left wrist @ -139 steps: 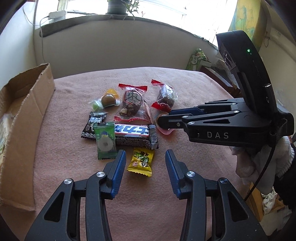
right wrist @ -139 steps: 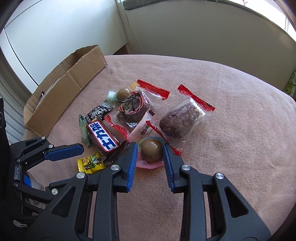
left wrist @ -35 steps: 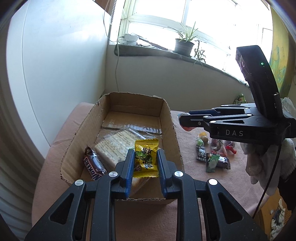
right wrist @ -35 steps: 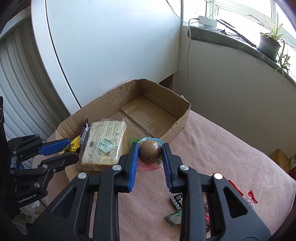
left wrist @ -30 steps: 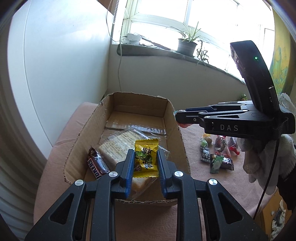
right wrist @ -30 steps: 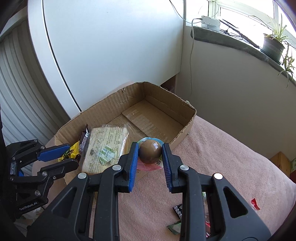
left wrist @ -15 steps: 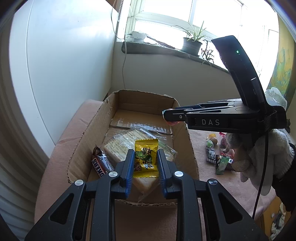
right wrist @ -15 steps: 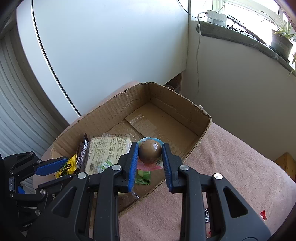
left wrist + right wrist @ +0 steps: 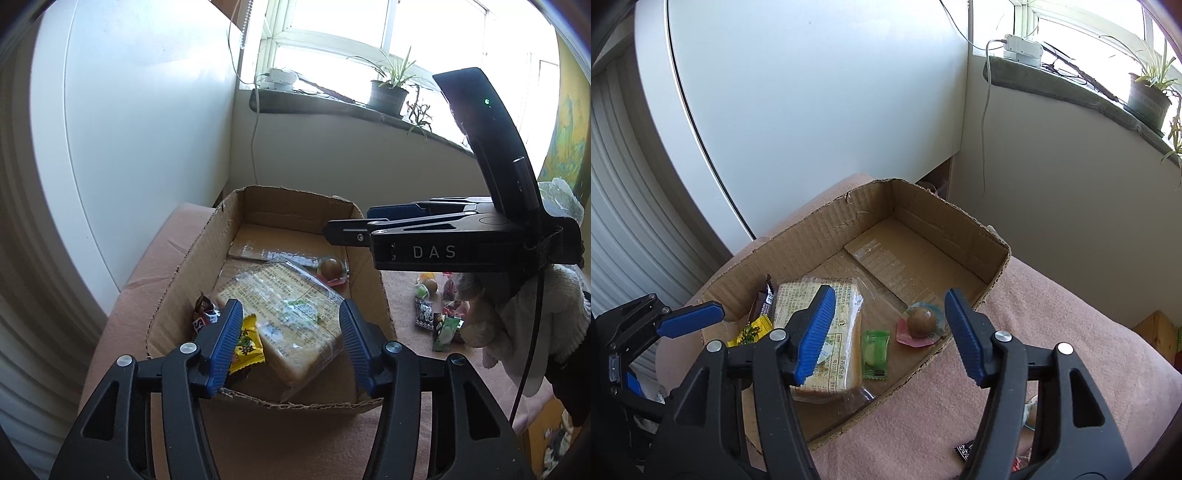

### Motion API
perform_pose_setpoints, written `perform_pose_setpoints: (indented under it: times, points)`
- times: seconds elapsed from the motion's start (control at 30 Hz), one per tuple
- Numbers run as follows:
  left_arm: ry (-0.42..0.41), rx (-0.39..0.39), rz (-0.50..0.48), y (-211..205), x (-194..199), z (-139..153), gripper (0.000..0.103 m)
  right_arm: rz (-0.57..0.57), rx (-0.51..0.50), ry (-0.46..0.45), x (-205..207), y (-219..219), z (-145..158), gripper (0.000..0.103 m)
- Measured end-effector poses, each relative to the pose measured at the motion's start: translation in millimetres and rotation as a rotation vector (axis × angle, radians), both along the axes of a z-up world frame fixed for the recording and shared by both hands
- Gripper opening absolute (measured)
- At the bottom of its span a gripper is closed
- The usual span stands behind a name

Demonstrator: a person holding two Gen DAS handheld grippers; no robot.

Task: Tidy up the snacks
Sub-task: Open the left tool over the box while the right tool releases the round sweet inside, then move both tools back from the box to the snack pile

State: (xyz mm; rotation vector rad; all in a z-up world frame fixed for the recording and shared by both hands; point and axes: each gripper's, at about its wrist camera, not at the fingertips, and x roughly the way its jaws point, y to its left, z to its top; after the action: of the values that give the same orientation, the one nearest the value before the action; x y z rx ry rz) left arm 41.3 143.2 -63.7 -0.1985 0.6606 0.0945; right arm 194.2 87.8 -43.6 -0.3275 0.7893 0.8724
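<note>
Pink-blanketed table by a sunny window. Left gripper point(image 9: 290, 341) now spread wide, empty; the yellow candy packet point(image 9: 246, 343) it pinched lies in the cardboard box point(image 9: 827, 230) beside the cracker pack point(image 9: 284, 314). Right gripper point(image 9: 890, 334) likewise released, jaws apart; brown ball snack point(image 9: 921, 323) rests in the box's corner. Both grippers hover over the box, angled down.

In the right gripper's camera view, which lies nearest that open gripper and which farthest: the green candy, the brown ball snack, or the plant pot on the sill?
From the right gripper:
1. Green candy, in the cardboard box near the left finger.
2. Brown ball snack, just beyond, by the box's right wall; close to the candy.
3. Plant pot, far off on the windowsill, upper right.
</note>
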Motion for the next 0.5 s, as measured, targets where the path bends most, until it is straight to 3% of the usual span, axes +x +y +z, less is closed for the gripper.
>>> perform_pose_setpoints:
  times: [0.5]
  points:
    - [-0.033, 0.015, -0.006, -17.6, -9.0, 14.9, 0.054, -0.044, 0.04, -0.017, -13.4, -37.9, 17.5, 0.065]
